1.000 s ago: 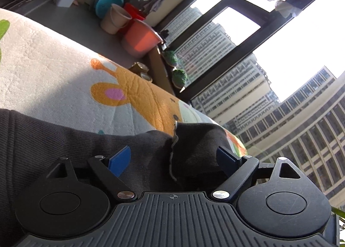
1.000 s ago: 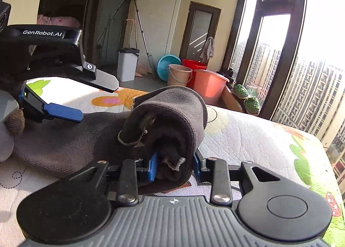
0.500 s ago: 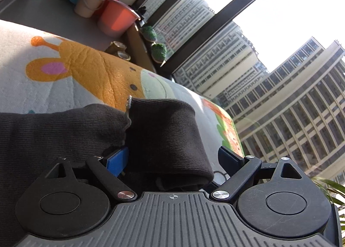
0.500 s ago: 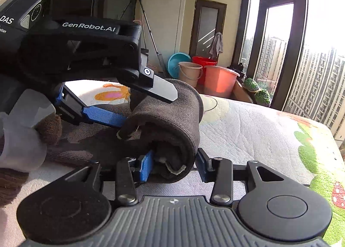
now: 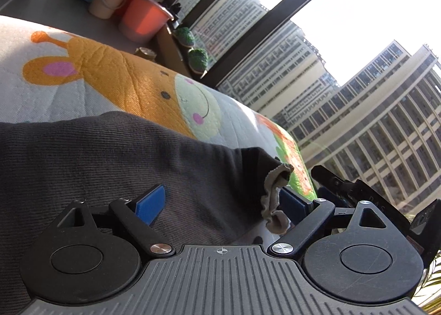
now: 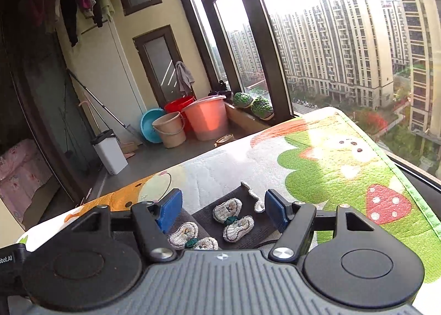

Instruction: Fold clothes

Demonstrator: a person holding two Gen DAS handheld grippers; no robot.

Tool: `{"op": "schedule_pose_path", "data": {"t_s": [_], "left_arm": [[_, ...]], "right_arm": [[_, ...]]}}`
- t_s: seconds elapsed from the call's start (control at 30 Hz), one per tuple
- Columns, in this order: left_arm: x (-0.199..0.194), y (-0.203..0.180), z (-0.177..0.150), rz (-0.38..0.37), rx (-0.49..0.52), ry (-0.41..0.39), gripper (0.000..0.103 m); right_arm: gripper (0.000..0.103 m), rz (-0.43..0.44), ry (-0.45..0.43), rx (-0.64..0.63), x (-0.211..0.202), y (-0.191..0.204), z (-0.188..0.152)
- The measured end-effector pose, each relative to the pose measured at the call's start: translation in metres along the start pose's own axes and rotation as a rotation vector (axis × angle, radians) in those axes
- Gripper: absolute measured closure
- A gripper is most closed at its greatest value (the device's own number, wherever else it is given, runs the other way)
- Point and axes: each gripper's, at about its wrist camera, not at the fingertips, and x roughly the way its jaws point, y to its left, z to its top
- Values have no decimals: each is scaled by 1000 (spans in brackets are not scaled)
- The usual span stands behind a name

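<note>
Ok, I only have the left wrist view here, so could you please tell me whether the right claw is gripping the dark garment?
Observer: No. The right claw is open, with nothing pinched between its pads. The dark garment lies on the mat under it.
Operator: Thank you. Is there any decoration on that end of the fabric?
Observer: Yes, two cream crocheted bows with green centres are sewn on, side by side.
Operator: And how close is that end to the side of the mat?
Observer: Not at the edge. A strawberry print sits between the garment and the mat's green border.
</note>
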Motion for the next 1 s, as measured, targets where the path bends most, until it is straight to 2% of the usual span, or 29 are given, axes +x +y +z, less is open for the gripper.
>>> {"op": "schedule_pose_path", "data": {"t_s": [0.1,0.13,0.17,0.23,0.33,0.4,0.43,0.5,0.57,0.63,0.67,0.73,0.8,0.9,0.93,1.0], "left_arm": [[0,4,-1,-19,-7,-15,9],[1,2,-2,-16,1,-19,9],[1,1,-3,-13,14,-23,9],[1,-3,-8,-9,46,-32,7],[-2,-7,-13,-7,71,-38,6],[-3,-6,-13,-14,67,-39,6],[-3,-6,-13,-17,66,-39,6],[-3,-5,-14,-21,72,-39,6],[-1,-6,-15,-21,83,-40,6],[0,-6,-16,-21,90,-41,6],[0,-6,-16,-21,92,-41,6],[1,-7,-16,-22,96,-42,5],[1,-7,-17,-23,102,-43,4],[1,-7,-17,-27,105,-44,3],[1,-7,-18,-29,105,-45,3],[1,-7,-18,-31,106,-45,3]], "right_arm": [[36,-51,-34,-7,-1,-14,-2],[36,-6,-49,-53,-3,-15,-4],[36,35,-46,-111,-4,-8,-7],[36,119,-39,-324,-16,16,-23],[36,175,12,-572,-15,49,-50],[36,155,32,-674,-8,68,-64],[36,122,14,-719,-9,75,-71],[38,38,-28,-725,1,79,-67],[38,-93,-44,-568,11,69,-43],[37,-148,-24,-394,17,47,-22],[37,-141,-18,-337,16,37,-16],[38,-107,-18,-310,12,26,-14],[38,-18,-34,-332,4,22,-19],[38,134,-8,-467,-6,34,-35],[38,166,14,-551,-8,45,-45],[38,170,39,-688,-4,64,-62]]}}
